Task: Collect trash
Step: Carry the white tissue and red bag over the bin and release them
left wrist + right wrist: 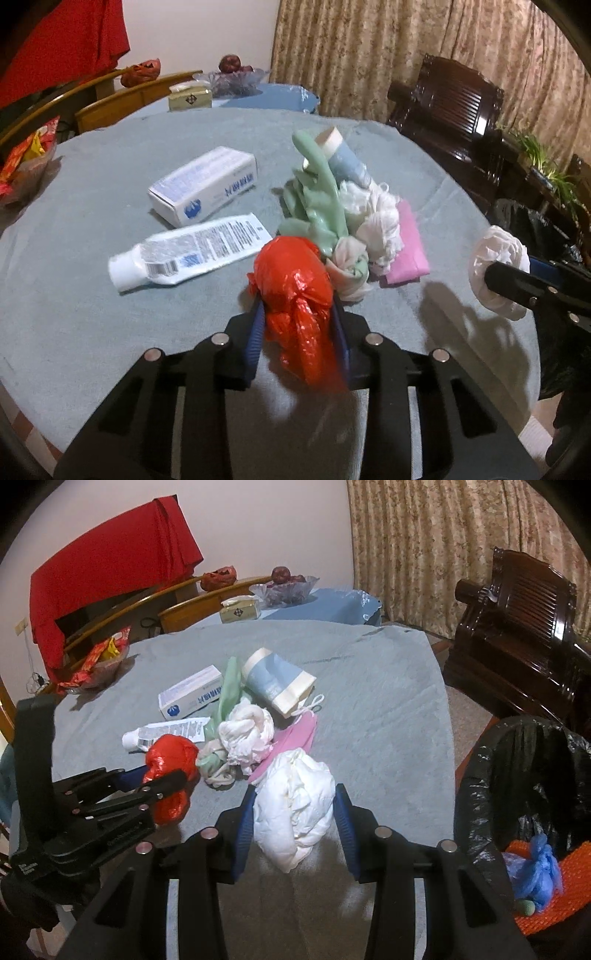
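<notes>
A crumpled red plastic bag (291,280) sits between the blue pads of my left gripper (297,314), which is shut on it just above the grey-blue tablecloth (92,295). My right gripper (295,794) is shut on a white crumpled bag (295,805) near the table's right edge. Beyond both lies a pile: a green bag (321,206), a white wad (380,218), a pink packet (410,243), a blue and cream roll (343,155), a white tube (192,251) and a white box (203,184). A bin with a black liner (517,760) stands right of the table.
The bin holds a blue bag (535,867) and something orange. A dark wooden chair (517,627) stands beyond the bin. A bowl of red snack packets (99,664) sits at the table's left; a tissue box (240,611) and fruit bowl (284,587) are farther back.
</notes>
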A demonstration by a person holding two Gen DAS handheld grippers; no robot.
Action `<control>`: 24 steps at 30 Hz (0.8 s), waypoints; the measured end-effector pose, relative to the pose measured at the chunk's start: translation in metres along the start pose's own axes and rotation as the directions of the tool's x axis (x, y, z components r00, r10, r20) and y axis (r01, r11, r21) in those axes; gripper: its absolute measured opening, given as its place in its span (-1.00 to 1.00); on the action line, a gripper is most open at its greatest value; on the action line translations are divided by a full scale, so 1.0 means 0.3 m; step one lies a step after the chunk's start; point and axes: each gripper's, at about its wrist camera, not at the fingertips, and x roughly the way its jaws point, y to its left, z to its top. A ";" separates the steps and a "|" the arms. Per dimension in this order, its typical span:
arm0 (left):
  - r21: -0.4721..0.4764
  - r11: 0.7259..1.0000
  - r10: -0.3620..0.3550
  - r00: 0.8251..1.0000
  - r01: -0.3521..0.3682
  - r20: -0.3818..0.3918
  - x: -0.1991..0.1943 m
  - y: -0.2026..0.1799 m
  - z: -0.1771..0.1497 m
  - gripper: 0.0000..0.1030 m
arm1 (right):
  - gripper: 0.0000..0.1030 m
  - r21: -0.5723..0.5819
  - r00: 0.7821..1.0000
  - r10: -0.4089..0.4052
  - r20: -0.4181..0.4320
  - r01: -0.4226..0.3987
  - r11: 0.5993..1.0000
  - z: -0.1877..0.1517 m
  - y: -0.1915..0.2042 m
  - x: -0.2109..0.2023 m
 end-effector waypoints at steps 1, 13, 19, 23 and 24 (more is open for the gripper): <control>-0.003 1.000 0.000 1.000 0.000 0.010 -0.017 0.002 0.006 -0.38 | -0.20 -0.001 1.000 0.000 0.006 0.000 1.000 0.004 0.000 -0.010; 0.019 1.000 -0.006 0.995 0.004 0.097 -0.171 -0.055 0.115 -0.38 | -0.20 0.014 0.996 -0.005 0.086 0.004 1.000 0.072 -0.011 -0.149; 0.048 0.998 -0.045 0.991 0.039 0.125 -0.219 -0.131 0.144 -0.38 | -0.20 0.033 0.992 -0.023 0.122 0.019 0.999 0.092 -0.045 -0.218; 0.063 0.996 -0.075 0.988 0.067 0.136 -0.235 -0.183 0.159 -0.38 | -0.20 0.044 0.989 -0.044 0.140 0.038 0.998 0.095 -0.076 -0.261; 0.067 0.995 -0.083 0.987 0.074 0.138 -0.239 -0.195 0.162 -0.38 | -0.20 0.048 0.988 -0.052 0.144 0.046 0.998 0.094 -0.088 -0.273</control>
